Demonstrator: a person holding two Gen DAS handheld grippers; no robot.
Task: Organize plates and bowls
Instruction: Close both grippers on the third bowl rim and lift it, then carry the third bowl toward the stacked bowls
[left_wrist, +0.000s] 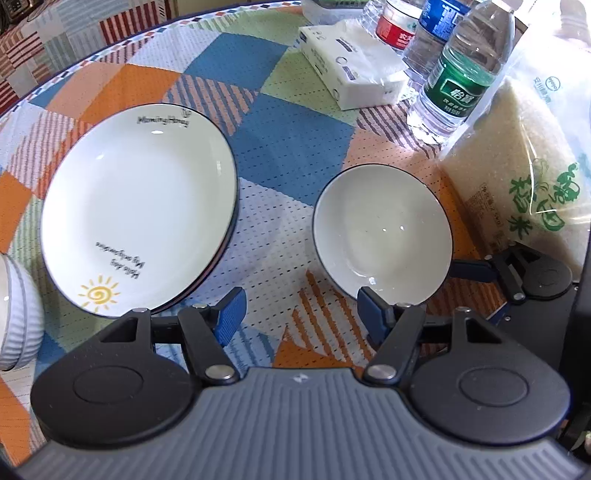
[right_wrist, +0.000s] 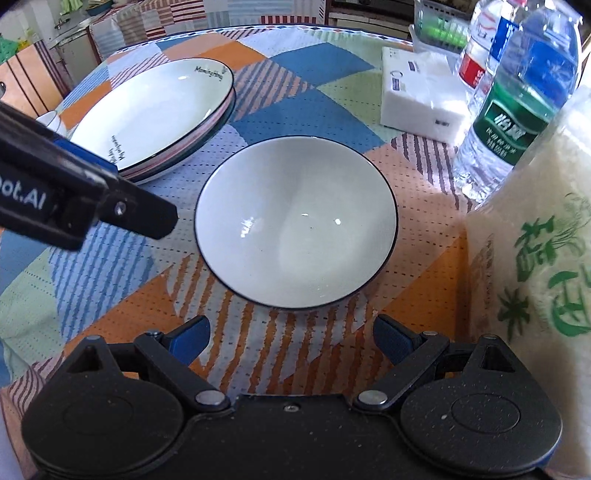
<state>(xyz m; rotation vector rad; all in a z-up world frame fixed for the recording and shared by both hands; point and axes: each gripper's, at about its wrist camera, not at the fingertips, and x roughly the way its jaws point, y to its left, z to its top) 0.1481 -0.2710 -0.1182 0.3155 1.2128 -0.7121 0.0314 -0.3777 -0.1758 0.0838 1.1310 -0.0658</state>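
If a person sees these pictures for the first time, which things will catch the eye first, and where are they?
The eye falls first on the white bowl, alone at the middle of the colourful patchwork tablecloth, just ahead of the open right tongs. To its left sits a stack of plates, the top one printed with a yellow sun. On the right stand a bag of rice and water bottles.

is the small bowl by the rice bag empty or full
Empty: the bowl sits upright on the tablecloth, its bare white inside showing only light glints.
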